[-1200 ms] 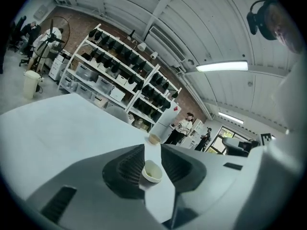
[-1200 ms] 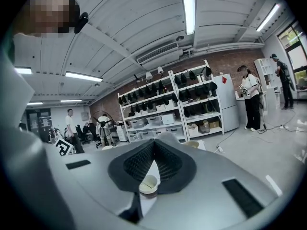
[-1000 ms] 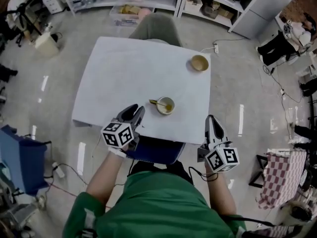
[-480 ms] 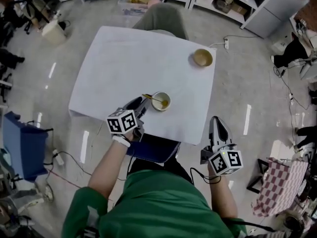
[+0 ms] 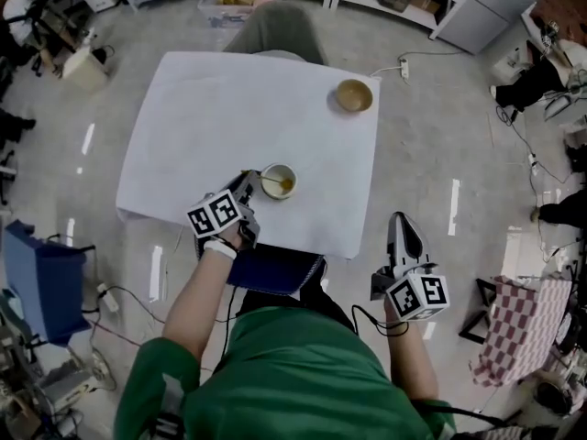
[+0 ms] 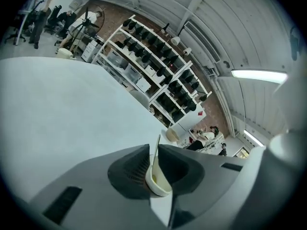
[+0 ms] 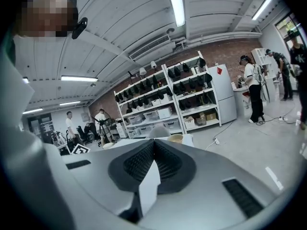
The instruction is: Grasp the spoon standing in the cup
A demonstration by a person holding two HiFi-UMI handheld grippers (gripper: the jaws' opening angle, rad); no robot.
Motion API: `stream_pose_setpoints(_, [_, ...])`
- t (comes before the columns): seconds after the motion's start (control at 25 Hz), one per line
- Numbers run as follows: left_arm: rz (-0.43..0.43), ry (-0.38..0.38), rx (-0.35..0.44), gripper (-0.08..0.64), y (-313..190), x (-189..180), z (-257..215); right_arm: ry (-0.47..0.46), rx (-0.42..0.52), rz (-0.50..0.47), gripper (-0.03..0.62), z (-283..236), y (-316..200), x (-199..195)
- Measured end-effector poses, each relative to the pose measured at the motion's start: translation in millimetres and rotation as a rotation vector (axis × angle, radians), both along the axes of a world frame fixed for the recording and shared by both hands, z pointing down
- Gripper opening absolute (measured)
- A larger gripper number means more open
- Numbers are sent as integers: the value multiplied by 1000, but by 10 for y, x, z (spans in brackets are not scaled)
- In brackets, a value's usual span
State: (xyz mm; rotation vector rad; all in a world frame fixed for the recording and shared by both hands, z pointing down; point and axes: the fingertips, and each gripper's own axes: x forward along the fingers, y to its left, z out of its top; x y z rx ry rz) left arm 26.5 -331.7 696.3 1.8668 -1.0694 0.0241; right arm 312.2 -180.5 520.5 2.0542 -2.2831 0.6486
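Head view: a white rectangular surface (image 5: 211,108) carries a small cream ceramic cup (image 5: 279,196) near its front edge. A slim metal spoon (image 5: 260,177) stands in the cup, with its handle leaning out toward the left. The left hand-held gripper (image 5: 246,184) lies just beside the cup, its tips at the handle. A tan round bowl (image 5: 353,95) sits well apart, near the far right corner. The right hand-held gripper (image 5: 402,223) hangs off the surface's right front corner, over the floor.

Left gripper view: the left hand-held gripper (image 6: 154,147) has just been closing. Its jaws now stand narrowly apart with the spoon's (image 6: 158,143) handle upright in the gap, and the pads do not visibly press on it. The cup (image 6: 162,185) sits right below the tips.

Right gripper view: the right hand-held gripper (image 7: 152,143) is clenched, tips meeting on nothing. The bowl (image 7: 175,138) shows beyond it.
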Motion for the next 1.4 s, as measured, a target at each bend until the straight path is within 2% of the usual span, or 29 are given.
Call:
stream_pose_setpoints(0.16, [-24, -21, 13, 26, -3, -30, -34, -5, -1, 5, 23, 5, 40, 41])
stream_pose_setpoints(0.92, [-101, -47, 88, 25, 94, -105, -527, -62, 31, -60, 21, 16, 9, 140])
stream_pose_setpoints(1.4, [-184, -45, 166, 25, 348, -202, -989, -87, 82, -175, 23, -126, -51, 116])
